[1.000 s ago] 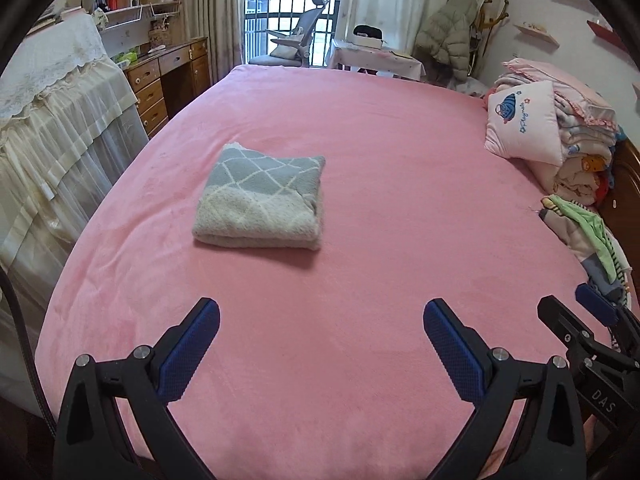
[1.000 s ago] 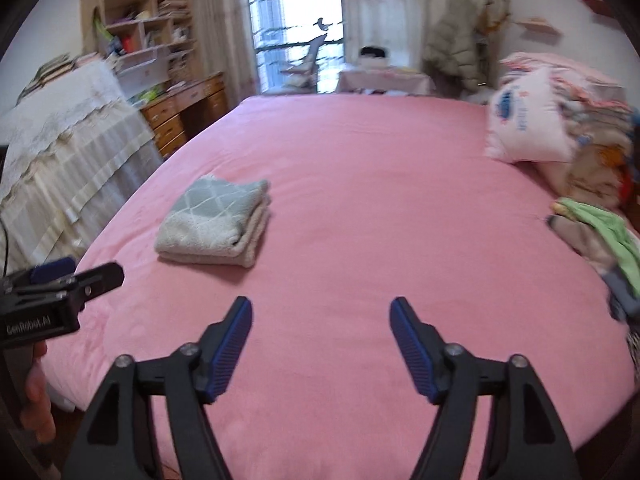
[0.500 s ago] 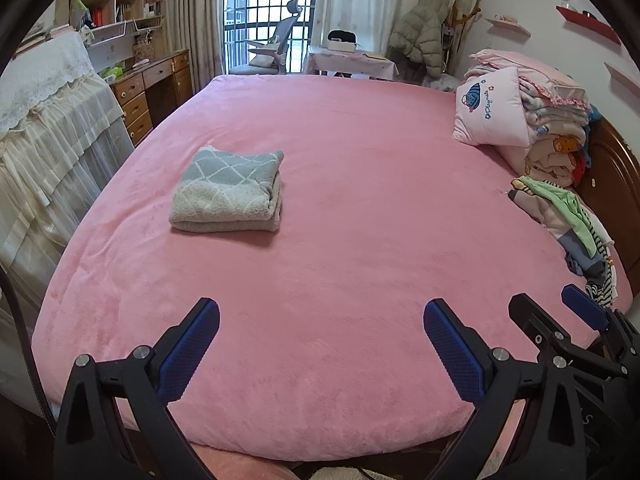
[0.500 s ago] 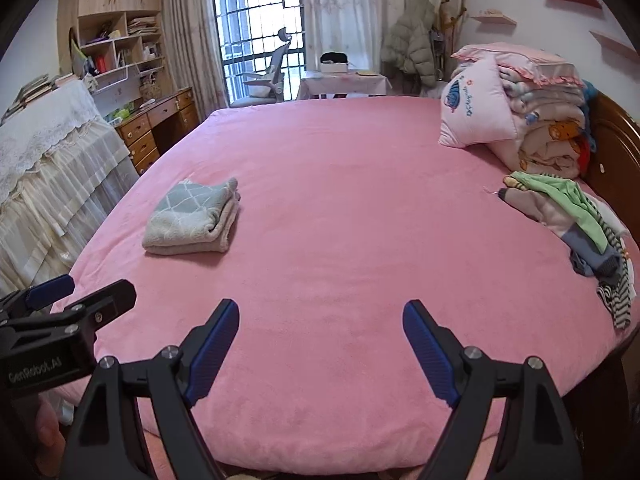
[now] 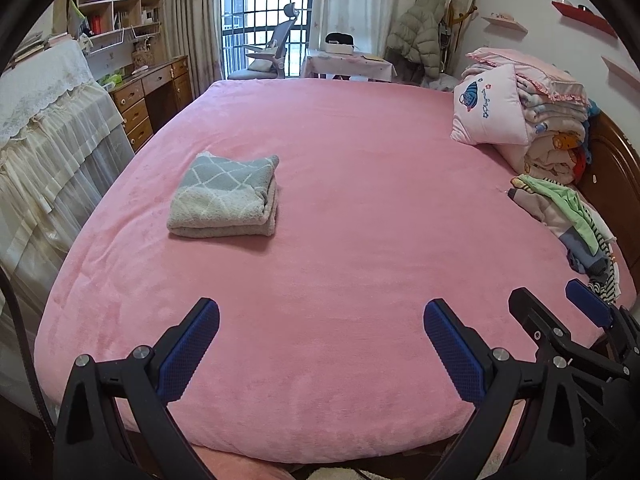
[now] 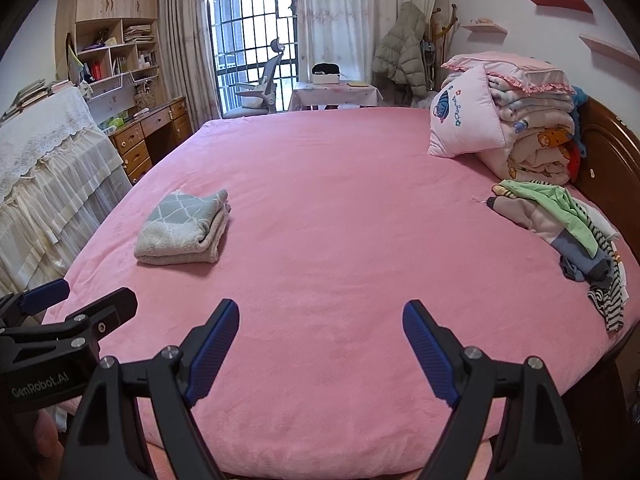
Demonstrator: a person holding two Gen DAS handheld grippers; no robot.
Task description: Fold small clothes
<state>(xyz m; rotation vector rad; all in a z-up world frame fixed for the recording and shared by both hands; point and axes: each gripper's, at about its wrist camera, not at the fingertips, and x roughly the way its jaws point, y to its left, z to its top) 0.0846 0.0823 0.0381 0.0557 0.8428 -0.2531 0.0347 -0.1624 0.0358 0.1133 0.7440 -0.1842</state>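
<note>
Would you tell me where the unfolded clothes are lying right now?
The unfolded clothes lie on the bed's right edge in both views, below the stacked bedding, far from the folded towel.

Sharp, fisheye-warped frames, daylit from barred window (image 6: 252, 40).

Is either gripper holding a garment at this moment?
No. The left gripper and right gripper are both open and empty above the pink bed, apart from the unfolded clothes pile.

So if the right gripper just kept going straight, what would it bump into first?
Probably only the pink bedspread. The right gripper points over bare bed, between the folded towel and the unfolded clothes; depth is hard to judge.
</note>
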